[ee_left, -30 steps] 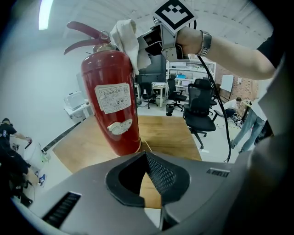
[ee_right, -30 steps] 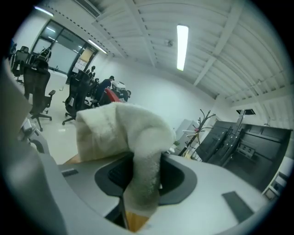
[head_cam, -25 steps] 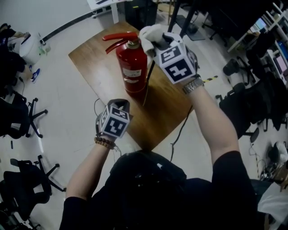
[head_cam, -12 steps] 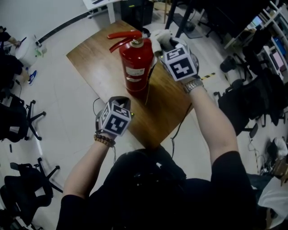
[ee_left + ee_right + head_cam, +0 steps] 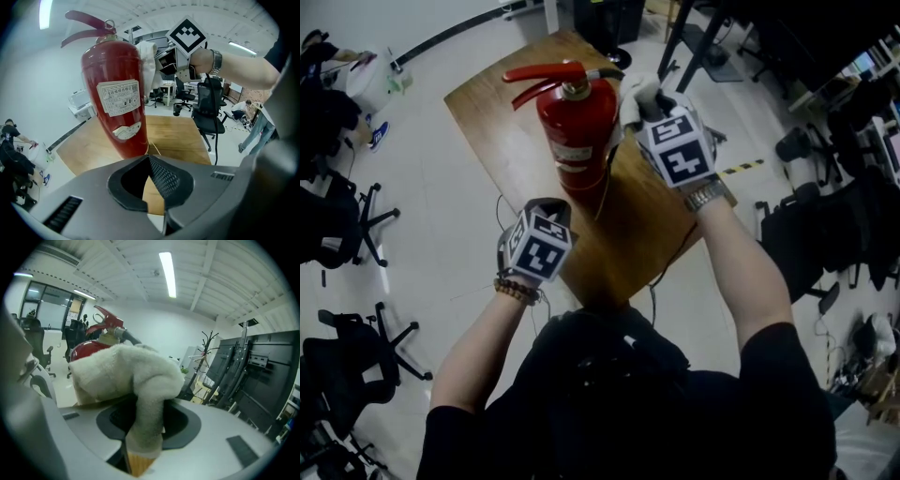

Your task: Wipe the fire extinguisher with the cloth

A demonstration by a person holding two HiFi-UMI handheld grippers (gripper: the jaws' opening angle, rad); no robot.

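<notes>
A red fire extinguisher (image 5: 578, 131) stands upright on a small wooden table (image 5: 633, 225); it also fills the left gripper view (image 5: 115, 101) with its white label facing me. My right gripper (image 5: 645, 101) is shut on a white cloth (image 5: 636, 94) and presses it against the cylinder's upper right side, near the shoulder. In the right gripper view the cloth (image 5: 126, 371) bulges out of the jaws, with the red handle (image 5: 105, 319) behind it. My left gripper (image 5: 546, 214) hovers at the table's near edge, shut and holding nothing, apart from the cylinder.
The extinguisher's black hose (image 5: 607, 178) hangs down its right side. Black office chairs (image 5: 342, 230) stand on the floor to the left and others (image 5: 811, 234) to the right. A cable (image 5: 661, 281) trails off the table's near edge. A coat stand (image 5: 206, 357) is behind.
My right gripper has come down with the cloth from the valve to the cylinder's upper side. The left gripper has stayed about where it was.
</notes>
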